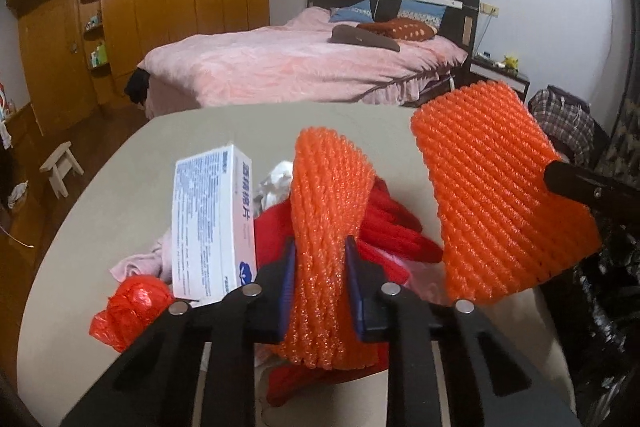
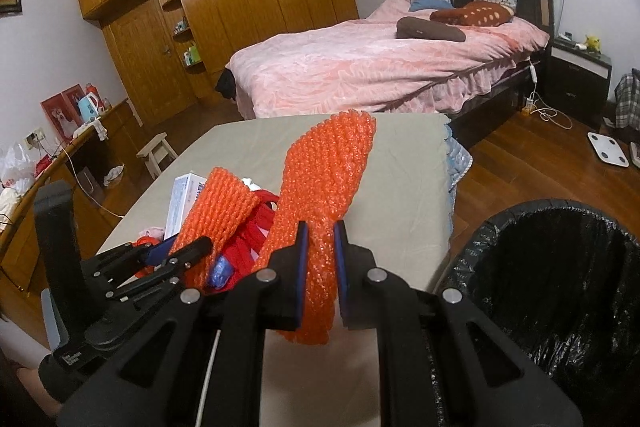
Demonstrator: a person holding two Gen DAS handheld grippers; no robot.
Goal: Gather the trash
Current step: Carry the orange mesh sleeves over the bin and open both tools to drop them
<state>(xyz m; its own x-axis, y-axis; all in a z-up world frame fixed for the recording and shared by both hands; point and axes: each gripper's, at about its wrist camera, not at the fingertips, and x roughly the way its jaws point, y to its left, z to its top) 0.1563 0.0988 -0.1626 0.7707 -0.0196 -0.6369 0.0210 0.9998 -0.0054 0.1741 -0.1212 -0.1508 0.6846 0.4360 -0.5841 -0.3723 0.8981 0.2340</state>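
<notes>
Left gripper (image 1: 320,259) and right gripper (image 2: 320,247) each pinch an orange foam net sleeve (image 1: 328,211) over the beige table (image 2: 400,163); bedroom, black-lined bin (image 2: 560,267) at right.

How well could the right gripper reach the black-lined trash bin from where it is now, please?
Probably yes. The right gripper, shut on an orange foam net, sits just left of the trash bin; the bin's mouth is open and nothing stands between them.
</notes>
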